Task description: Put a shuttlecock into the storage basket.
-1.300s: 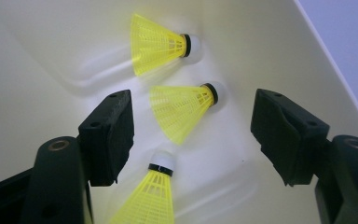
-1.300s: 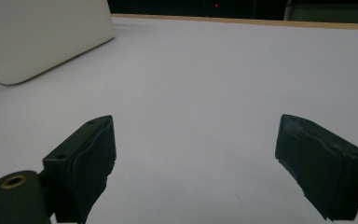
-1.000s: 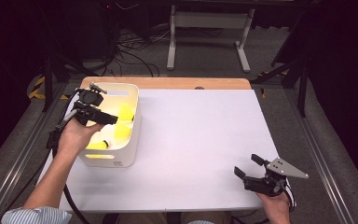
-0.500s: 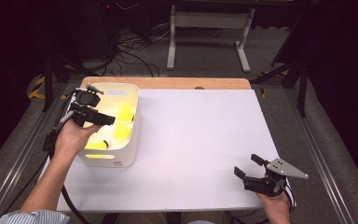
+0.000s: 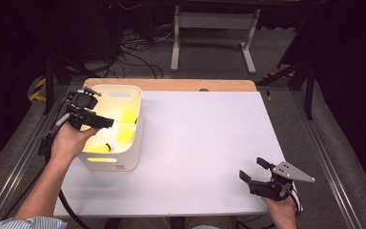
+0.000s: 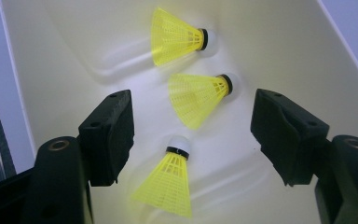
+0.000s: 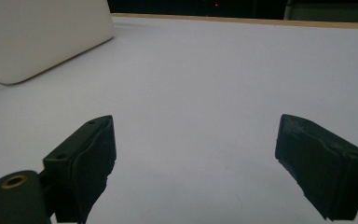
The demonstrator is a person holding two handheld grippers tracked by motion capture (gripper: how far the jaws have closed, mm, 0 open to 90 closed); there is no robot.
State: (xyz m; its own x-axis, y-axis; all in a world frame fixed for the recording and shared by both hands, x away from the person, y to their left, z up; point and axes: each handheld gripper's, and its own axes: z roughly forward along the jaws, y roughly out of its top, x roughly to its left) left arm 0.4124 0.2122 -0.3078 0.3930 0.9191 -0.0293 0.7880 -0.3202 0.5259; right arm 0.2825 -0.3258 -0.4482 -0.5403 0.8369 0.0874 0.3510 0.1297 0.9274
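Left gripper (image 6: pixel 193 135) — held over the white bin (image 5: pixel 129 157) at the table's left side, pointed down into it; jaws spread wide, nothing between the pads.

Contents of the bin, nearest the jaws outward:
1. Yellow shuttlecock (image 6: pixel 170 179), lying on the bin floor between and just below the two jaws, white cork tip towards the gap, skirt towards the camera; closer to the left jaw, touching neither.
2. Second shuttlecock (image 6: pixel 198 98), just beyond the gap, on its side, cork pointing to the right jaw's side, close beside the first.
3. Third shuttlecock (image 6: pixel 177 37), farthest from the jaws, lying the same way as the second, cork against the curve of the bin wall.

Right gripper (image 7: pixel 196 154) — resting low at the near right corner of the white table (image 5: pixel 205 143), well apart from the bin; jaws released and wide, bare tabletop between them. The bin's outer wall shows far ahead of its left jaw.
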